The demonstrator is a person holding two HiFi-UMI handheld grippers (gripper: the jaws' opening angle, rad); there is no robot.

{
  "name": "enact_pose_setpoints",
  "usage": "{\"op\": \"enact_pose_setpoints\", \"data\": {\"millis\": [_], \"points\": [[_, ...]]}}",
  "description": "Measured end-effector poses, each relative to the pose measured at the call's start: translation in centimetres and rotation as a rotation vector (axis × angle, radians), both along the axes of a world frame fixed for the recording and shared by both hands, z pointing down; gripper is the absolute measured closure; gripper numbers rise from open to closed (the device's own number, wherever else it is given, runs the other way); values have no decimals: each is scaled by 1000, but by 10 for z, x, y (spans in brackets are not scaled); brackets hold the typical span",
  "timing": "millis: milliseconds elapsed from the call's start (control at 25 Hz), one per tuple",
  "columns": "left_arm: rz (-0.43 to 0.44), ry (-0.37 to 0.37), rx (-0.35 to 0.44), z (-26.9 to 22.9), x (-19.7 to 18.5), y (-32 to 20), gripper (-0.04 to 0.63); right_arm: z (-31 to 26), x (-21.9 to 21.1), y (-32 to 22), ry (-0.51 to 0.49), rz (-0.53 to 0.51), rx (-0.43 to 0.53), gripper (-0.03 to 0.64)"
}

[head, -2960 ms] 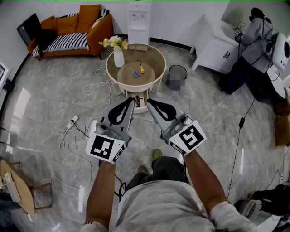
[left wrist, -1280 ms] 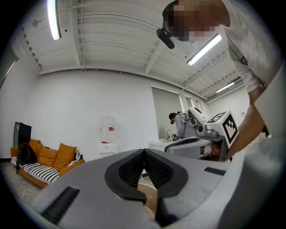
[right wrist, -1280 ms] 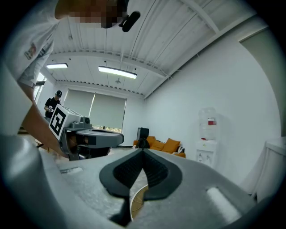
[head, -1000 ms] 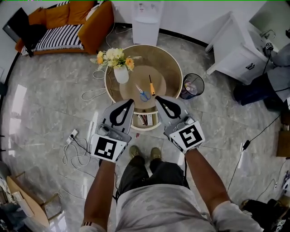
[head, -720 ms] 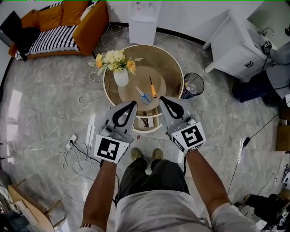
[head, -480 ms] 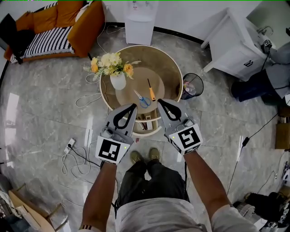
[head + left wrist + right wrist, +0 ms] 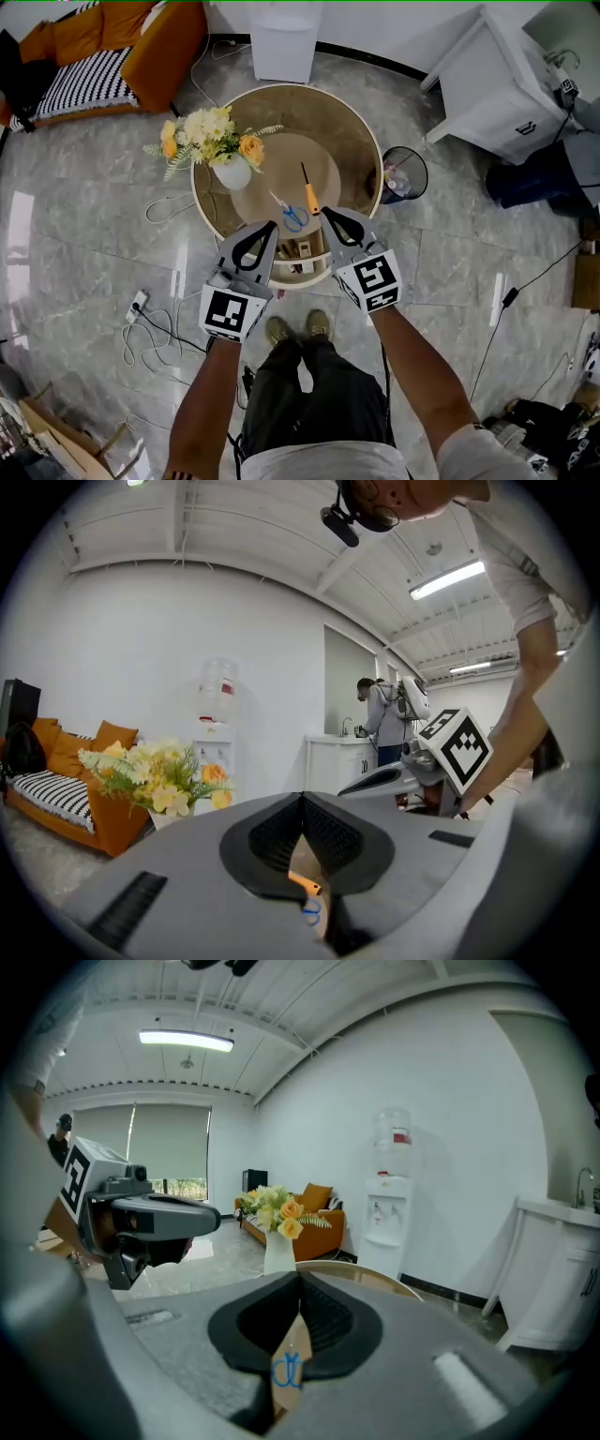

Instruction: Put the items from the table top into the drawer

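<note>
Both grippers have sunk toward the table since three seconds ago. It was small and high in the head view then; it now fills the upper middle, and the tips overlap its near edge.

The left gripper sits just left of centre and the right gripper just right of centre. Between them, at the table's lower edge, the drawer stands open. Things lie in it, too small to name.

The left gripper's jaws are together at the tips with nothing between them. The right gripper's jaws are also together and empty.

The scissors lie on the inner top, just above the gap between the two tips, with the blue handles toward the drawer. The screwdriver lies just right of them, its orange handle toward the lower end and its shaft running toward the upper part of the frame. Neither gripper touches either tool. In each gripper view the tools show only through the loop below the closed tips.

A vase of flowers stands on the table's left part. A bin stands on the floor just right of the table.
</note>
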State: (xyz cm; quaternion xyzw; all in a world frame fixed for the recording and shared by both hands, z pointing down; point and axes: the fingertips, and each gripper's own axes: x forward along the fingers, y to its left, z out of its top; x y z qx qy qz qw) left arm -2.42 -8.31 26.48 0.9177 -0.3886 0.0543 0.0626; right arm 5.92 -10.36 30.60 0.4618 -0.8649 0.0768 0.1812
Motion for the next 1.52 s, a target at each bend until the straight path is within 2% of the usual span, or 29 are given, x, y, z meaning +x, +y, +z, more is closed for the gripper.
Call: {"op": "enact_pose_setpoints", "data": {"millis": [280, 520, 920, 1320, 1520], "points": [[14, -43, -37, 57, 7, -21, 595, 71, 5, -22, 48, 4, -90, 574], [31, -56, -71, 91, 12, -33, 595, 125, 9, -38, 90, 46, -183, 514], [33, -41, -105, 129, 12, -32, 595, 214, 21, -57, 165, 126, -344, 456], [33, -23, -140, 138, 12, -31, 595, 261, 25, -65, 210, 179, -451, 446], [28, -33, -123, 152, 9, -30, 595, 274, 26, -66, 223, 183, -485, 467]]}}
